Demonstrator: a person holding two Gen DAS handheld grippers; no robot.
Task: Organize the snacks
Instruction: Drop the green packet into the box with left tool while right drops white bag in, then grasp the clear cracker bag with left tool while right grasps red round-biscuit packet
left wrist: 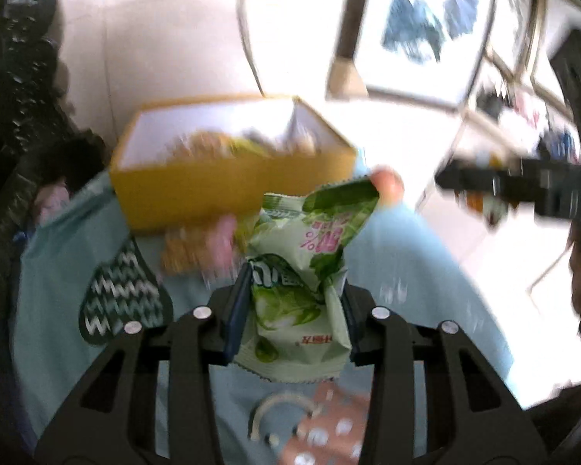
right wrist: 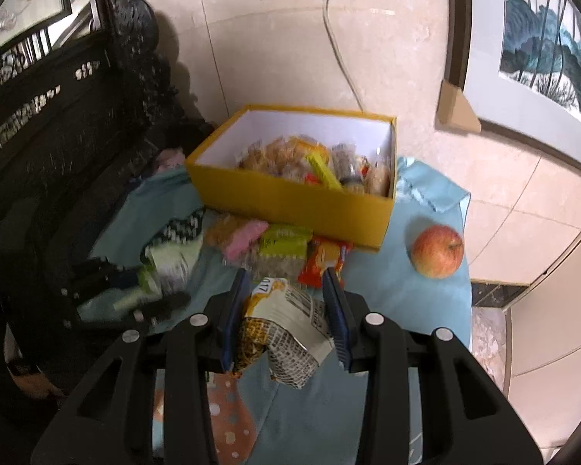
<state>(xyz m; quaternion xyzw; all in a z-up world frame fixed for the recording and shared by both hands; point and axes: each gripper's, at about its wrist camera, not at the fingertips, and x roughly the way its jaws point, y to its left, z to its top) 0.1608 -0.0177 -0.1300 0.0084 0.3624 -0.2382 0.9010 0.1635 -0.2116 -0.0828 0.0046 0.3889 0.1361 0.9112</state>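
Pinched mid-body between the left fingers (left wrist: 296, 290), the light, crinkly green snack packet (left wrist: 306, 271) crumples softly, while the right fingers (right wrist: 286, 302) clamp a yellow-and-white packet (right wrist: 286, 329) short of the yellow box (right wrist: 290, 201).

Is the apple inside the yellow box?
No, the apple sits on the blue cloth to the right of the yellow box, outside its walls.

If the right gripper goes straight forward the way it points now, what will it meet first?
Probably the loose snack packets on the blue cloth, just ahead of the right gripper, which already holds a yellow-white packet. The yellow box lies right behind them. Depth is hard to judge.
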